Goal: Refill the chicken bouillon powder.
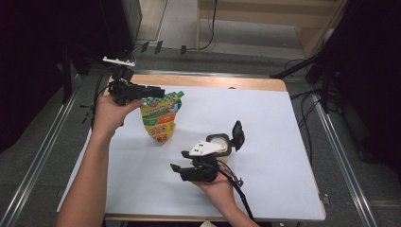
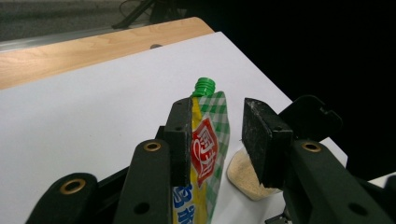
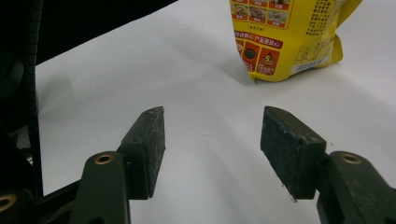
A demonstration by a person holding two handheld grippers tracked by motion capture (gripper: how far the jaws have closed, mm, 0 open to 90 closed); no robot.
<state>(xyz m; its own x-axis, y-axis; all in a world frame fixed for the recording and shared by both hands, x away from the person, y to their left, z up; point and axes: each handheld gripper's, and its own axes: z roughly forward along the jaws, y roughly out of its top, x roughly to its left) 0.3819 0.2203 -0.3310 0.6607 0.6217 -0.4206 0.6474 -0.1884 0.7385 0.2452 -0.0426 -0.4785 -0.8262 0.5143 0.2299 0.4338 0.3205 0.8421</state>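
Forearms came up from the near edge in the high view, each hand carrying a gripper. Landmark for everything was the spouted pouch, which stood upright on the white table cover, toward its far left part. Left gripper lay level at the pouch's top, probably steadying it there so it would not topple. Right gripper hovered near and to the right of the pouch, low over the cover, with an open container and its flipped-up black lid just beyond it.

Seen from the left gripper view, the left gripper straddled the pouch: 1 jaw lay against the printed face, the other stood clear of it, so nothing was clamped. The pouch was yellow with a green-and-white check top, a red emblem and a green screw cap. Beside its foot sat the container of pale granules.

From the right gripper view, the right gripper was parted wide and empty over bare cover, aimed toward the pouch's yellow lower part, well short of it, apparently waiting.
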